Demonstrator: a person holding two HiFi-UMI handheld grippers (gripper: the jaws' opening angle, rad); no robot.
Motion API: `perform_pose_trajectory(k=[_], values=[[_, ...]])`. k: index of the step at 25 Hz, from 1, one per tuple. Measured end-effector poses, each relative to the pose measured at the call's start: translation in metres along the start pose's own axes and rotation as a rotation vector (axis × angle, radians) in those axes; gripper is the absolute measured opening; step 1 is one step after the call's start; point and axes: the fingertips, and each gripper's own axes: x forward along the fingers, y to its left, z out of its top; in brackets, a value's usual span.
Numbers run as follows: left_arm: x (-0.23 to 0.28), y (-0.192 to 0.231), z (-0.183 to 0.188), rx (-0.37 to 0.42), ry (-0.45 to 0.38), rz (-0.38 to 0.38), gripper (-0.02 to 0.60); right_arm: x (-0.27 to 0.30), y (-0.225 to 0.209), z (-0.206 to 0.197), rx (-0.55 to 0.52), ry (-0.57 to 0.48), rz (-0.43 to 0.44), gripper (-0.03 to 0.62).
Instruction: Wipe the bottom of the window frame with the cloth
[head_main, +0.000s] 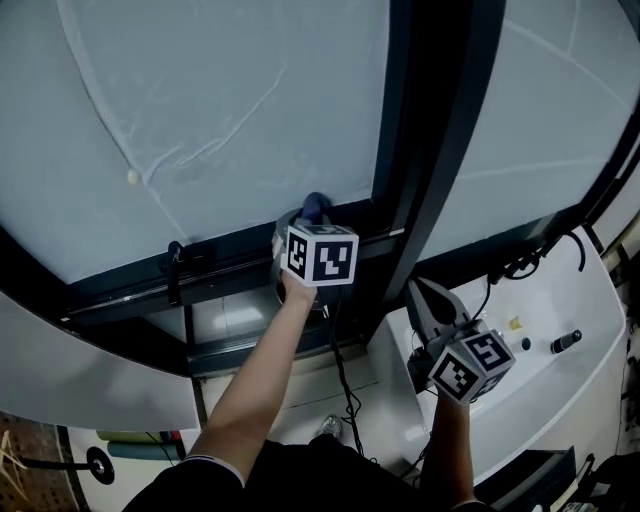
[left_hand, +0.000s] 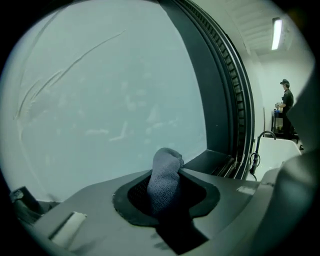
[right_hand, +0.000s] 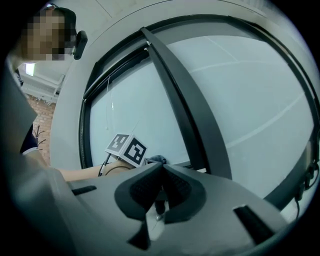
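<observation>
Head view looks steeply down at a big window whose pale, frosted-looking glass (head_main: 220, 110) carries thin curved streaks. The glass is set in a dark window frame (head_main: 130, 285), and a wide dark upright (head_main: 430, 150) splits it into a left and a right pane. Below the right pane runs a white ledge (head_main: 545, 385) with a small black object (head_main: 565, 342) lying on it, and a black cable (head_main: 345, 380) hangs down from the frame towards the floor. The left tool (head_main: 310, 218), on a bare outstretched arm, reaches to the bottom rail of the left pane, close to the corner by the upright. Its jaws are pinching a grey-blue cloth (head_main: 316, 205), whose bunched end sticks out past the jaw tips towards that corner. Whether the cloth actually presses on the rail cannot be made out. The right tool (head_main: 418, 292) is held lower and to the right, above the white ledge and apart from the frame. Its jaw tips are pressed together with nothing between them. In the left gripper view the room stretches away beside the window, with a person (left_hand: 286, 102) standing far off under a ceiling strip light (left_hand: 276, 34).
</observation>
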Motion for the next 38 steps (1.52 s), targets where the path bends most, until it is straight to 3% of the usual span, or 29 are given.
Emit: perform_pose_trajectory(k=[7, 10, 13, 22, 25, 30, 35, 38], values=[[-0.025, 0.082, -0.029, -0.049, 0.012, 0.12, 0.126, 0.033, 0.049, -0.01, -0.017, 0.029, 0.093, 0.0], [-0.039, 0.113, -0.045, -0.113, 0.003, 0.172, 0.126, 0.041, 0.066, -0.012, -0.027, 0.031, 0.122, 0.0], [-0.044, 0.125, -0.053, -0.168, -0.005, 0.174, 0.126, 0.045, 0.076, -0.011, -0.038, 0.028, 0.137, 0.0], [-0.057, 0.143, -0.061, -0.186, 0.01, 0.228, 0.126, 0.028, 0.072, -0.006, -0.045, 0.014, 0.119, 0.0], [-0.062, 0.121, -0.043, -0.182, -0.036, 0.171, 0.126, 0.021, 0.064, -0.004, -0.045, 0.006, 0.103, 0.0], [-0.06, 0.011, 0.012, -0.095, -0.141, -0.061, 0.126, -0.001, 0.042, 0.001, -0.039, -0.011, 0.048, 0.0], [-0.032, -0.086, 0.016, -0.02, -0.095, -0.197, 0.126, -0.038, 0.006, -0.001, -0.01, -0.018, -0.058, 0.0], [-0.013, -0.114, 0.003, 0.014, -0.049, -0.191, 0.126, -0.058, -0.012, -0.004, 0.002, -0.016, -0.109, 0.0]])
